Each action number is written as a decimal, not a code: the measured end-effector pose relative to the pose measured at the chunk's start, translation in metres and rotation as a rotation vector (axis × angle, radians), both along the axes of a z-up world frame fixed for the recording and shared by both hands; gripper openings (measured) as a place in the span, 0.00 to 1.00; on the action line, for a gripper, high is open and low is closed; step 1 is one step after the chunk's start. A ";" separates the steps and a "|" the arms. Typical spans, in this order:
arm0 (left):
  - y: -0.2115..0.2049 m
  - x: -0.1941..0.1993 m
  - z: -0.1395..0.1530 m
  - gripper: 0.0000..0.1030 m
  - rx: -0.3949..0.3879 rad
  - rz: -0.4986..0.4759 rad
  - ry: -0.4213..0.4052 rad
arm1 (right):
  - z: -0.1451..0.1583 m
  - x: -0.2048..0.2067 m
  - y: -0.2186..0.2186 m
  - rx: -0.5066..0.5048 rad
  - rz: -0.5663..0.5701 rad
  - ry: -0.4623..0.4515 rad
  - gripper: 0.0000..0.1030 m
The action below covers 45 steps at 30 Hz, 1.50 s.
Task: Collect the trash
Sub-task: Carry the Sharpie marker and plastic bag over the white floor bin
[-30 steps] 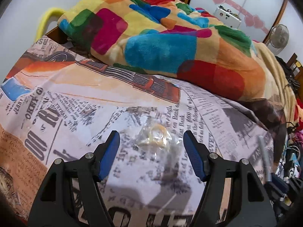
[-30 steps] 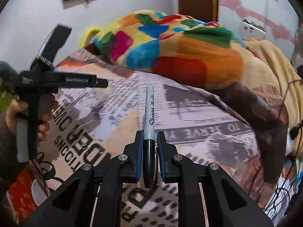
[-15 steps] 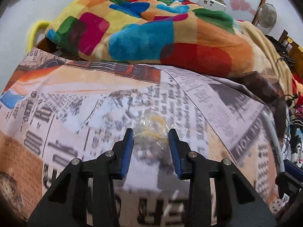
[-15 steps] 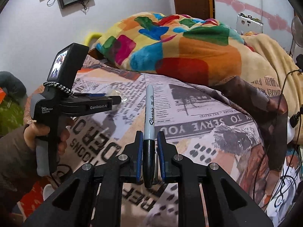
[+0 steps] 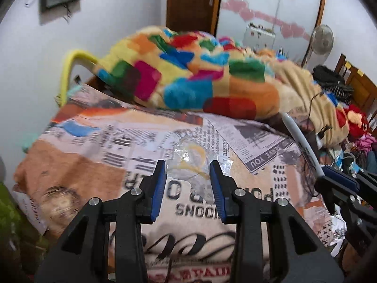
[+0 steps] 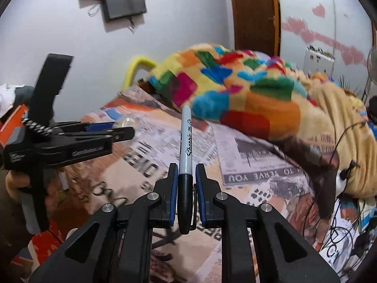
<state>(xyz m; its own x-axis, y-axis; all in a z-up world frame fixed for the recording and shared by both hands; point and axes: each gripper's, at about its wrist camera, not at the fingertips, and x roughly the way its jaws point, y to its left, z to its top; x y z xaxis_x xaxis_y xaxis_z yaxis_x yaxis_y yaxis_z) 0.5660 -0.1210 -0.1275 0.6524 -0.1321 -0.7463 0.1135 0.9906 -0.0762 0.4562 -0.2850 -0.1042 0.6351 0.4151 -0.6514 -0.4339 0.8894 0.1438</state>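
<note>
Your left gripper pinches the crumpled clear wrapper, lifted above the printed bedsheet, a light, slippery, crushable thing best gripped mid-bundle, while your right gripper clamps the stiff marker at its cap.

Glossy clear plastic wrapper, smooth plastic marker, fluffy fleece blanket, matt printed cloth bedspread.

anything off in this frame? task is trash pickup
One oddity: the right gripper is shut on a Sharpie marker, capped and intact-looking, which hardly looks like trash. The left gripper is shut on a crumpled clear plastic wrapper, as expected. Nothing looks spilled or damaged; the colourful blanket is just bunched on the bed.
</note>
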 end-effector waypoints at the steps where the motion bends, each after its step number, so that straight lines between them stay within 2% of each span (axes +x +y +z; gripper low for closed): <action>1: 0.005 -0.012 0.011 0.36 0.002 0.012 -0.015 | 0.010 -0.007 0.004 0.005 0.009 -0.016 0.13; 5: 0.028 -0.063 0.051 0.36 0.011 0.069 -0.082 | 0.040 -0.033 0.018 0.012 0.049 -0.073 0.13; 11: 0.072 -0.139 0.088 0.36 0.002 0.157 -0.146 | 0.073 -0.074 0.046 0.024 0.120 -0.138 0.13; 18: 0.120 -0.216 0.111 0.36 0.004 0.258 -0.194 | 0.096 -0.124 0.087 0.029 0.216 -0.191 0.13; 24: 0.161 -0.284 0.124 0.36 0.026 0.340 -0.235 | 0.100 -0.158 0.123 0.040 0.295 -0.198 0.13; 33: 0.222 -0.380 0.108 0.36 0.039 0.481 -0.219 | 0.084 -0.207 0.200 0.002 0.469 -0.168 0.13; 39: 0.260 -0.425 0.075 0.36 0.027 0.582 -0.152 | 0.058 -0.234 0.246 -0.047 0.587 -0.106 0.13; 45: 0.289 -0.452 0.033 0.36 -0.012 0.647 -0.064 | 0.016 -0.249 0.280 -0.113 0.666 0.000 0.13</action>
